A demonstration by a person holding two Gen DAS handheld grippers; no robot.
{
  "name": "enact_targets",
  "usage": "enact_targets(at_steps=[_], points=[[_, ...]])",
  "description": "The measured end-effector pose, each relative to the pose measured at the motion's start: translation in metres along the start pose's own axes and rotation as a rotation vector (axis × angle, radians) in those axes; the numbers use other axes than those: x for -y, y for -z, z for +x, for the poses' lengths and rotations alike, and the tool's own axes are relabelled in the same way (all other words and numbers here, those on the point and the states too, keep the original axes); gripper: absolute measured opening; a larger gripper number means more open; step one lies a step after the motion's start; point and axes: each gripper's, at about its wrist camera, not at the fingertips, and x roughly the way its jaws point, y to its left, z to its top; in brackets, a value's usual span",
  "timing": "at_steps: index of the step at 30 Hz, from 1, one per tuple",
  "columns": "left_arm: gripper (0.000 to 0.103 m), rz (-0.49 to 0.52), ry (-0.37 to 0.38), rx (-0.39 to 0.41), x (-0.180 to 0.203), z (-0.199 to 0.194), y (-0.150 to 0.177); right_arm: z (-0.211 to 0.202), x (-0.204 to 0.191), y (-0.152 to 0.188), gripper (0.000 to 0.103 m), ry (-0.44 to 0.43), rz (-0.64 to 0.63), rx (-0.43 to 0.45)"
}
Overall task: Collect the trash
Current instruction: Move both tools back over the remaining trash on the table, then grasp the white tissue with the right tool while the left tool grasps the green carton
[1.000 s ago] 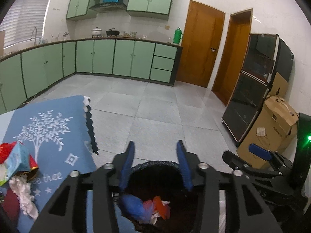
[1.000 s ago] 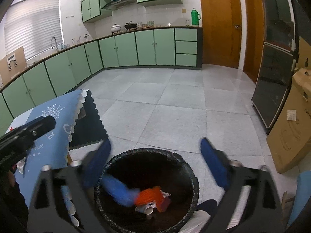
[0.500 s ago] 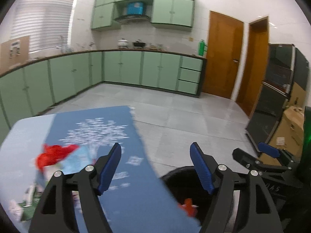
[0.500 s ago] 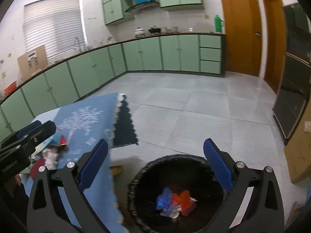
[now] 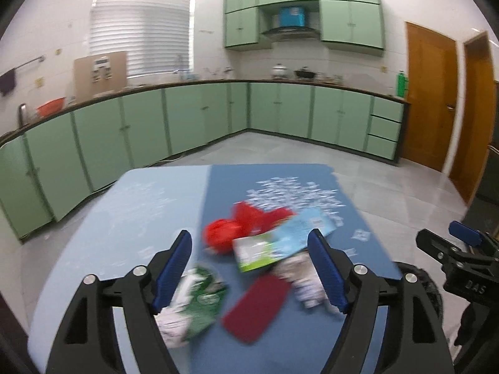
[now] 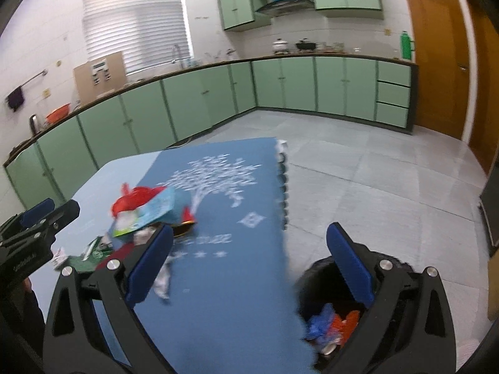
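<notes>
A pile of trash lies on the blue tablecloth point(image 5: 280, 184): a red plastic bag point(image 5: 224, 232), a light blue and green wrapper point(image 5: 280, 243), a dark red flat packet point(image 5: 255, 305), a green and white wrapper point(image 5: 199, 302) and crumpled white paper point(image 5: 304, 283). My left gripper point(image 5: 249, 271) is open and empty, just above the pile. My right gripper point(image 6: 249, 265) is open and empty, between the table and the black trash bin point(image 6: 330, 311), which holds blue and orange trash point(image 6: 330, 324). The pile also shows in the right wrist view point(image 6: 140, 212).
Green kitchen cabinets point(image 5: 187, 118) run along the far walls. Wooden doors point(image 5: 430, 93) stand at the right. Grey tiled floor point(image 6: 374, 171) lies beyond the table. The bin stands on the floor by the table's right edge point(image 6: 283, 187).
Both grippers have swung left from over the bin to the table. The left gripper has opened wide and now faces the trash pile. The bin has slid to the right edge.
</notes>
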Motion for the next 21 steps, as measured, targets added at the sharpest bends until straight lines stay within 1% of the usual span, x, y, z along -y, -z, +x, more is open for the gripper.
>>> enact_targets(at_steps=[2,7,9,14,21], points=[[0.077,-0.016,-0.034,-0.012,-0.018,0.000,0.005,0.003,-0.015,0.002,0.096,-0.023,-0.022,-0.005],[0.081,-0.041,-0.080,-0.056,-0.048,0.001,0.024,0.011,-0.045,0.008,0.096,-0.058,-0.061,-0.027],[0.082,-0.055,-0.082,-0.078,-0.056,0.002,0.031,0.013,-0.052,0.011,0.096,-0.063,-0.073,-0.034],[0.087,-0.059,-0.075,-0.100,-0.064,0.002,0.047,0.019,-0.064,0.017,0.096,-0.068,-0.092,-0.058],[0.088,-0.109,-0.055,-0.145,-0.073,0.014,0.056,0.024,-0.076,0.025,0.096,-0.068,-0.120,-0.072]])
